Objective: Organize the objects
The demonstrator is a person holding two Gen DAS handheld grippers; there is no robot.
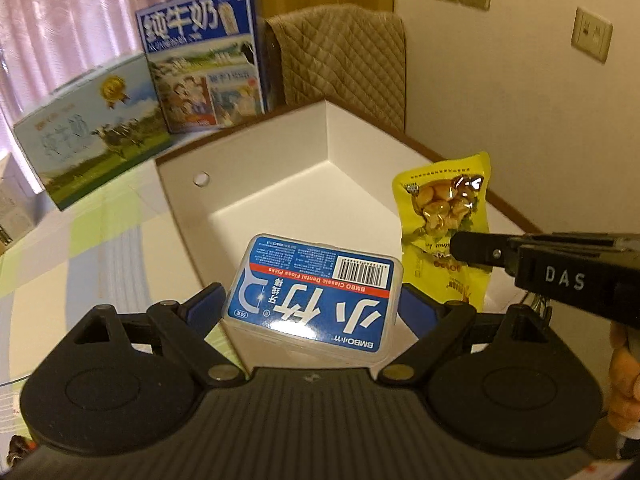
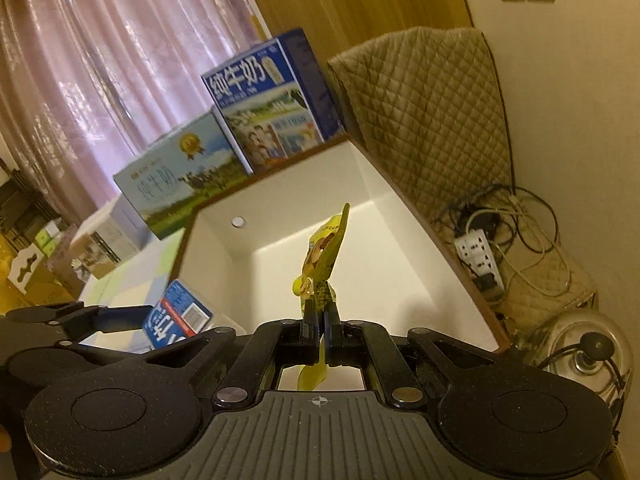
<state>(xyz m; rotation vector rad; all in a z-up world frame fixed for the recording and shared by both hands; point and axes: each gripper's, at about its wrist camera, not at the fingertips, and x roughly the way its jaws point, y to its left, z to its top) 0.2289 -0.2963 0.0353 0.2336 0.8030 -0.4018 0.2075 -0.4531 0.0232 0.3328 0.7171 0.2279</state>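
A: Now, what is held by the left gripper (image 1: pixel 312 304)?

B: A clear rectangular plastic box of dental floss picks with a blue and red label (image 1: pixel 314 292) is clamped between its blue-padded fingers (image 1: pixel 206 306), with the jaws spread wide to fit it. The box is carried in the air over the near edge of a white open-topped bin with a brown rim (image 1: pixel 280 184).

A: And the right gripper (image 2: pixel 319 330)?

B: It is closed tight on a flat yellow snack packet with a clear window showing glossy brown pieces (image 1: pixel 444 220). The packet is pinched near its lower end and stands upright above the jaws. From the right wrist view it is seen edge-on, over the bin's white floor.

A: How are the two items placed relative to each other?

B: The packet is held just beside the floss box, apart from it, with the right gripper's black body marked "DAS" entering from the side in the left wrist view.

A: What is seen around the bin?

B: A pale green and white milk carton printed with cows (image 1: pixel 92 128) and a taller blue milk carton (image 1: pixel 204 60) are stood behind it on a table covered with a checked pastel cloth (image 1: pixel 80 248). A quilted beige cover (image 1: pixel 344 64) is draped behind the far corner. A white power strip with tangled cables (image 2: pixel 480 260) is seen against the wall.
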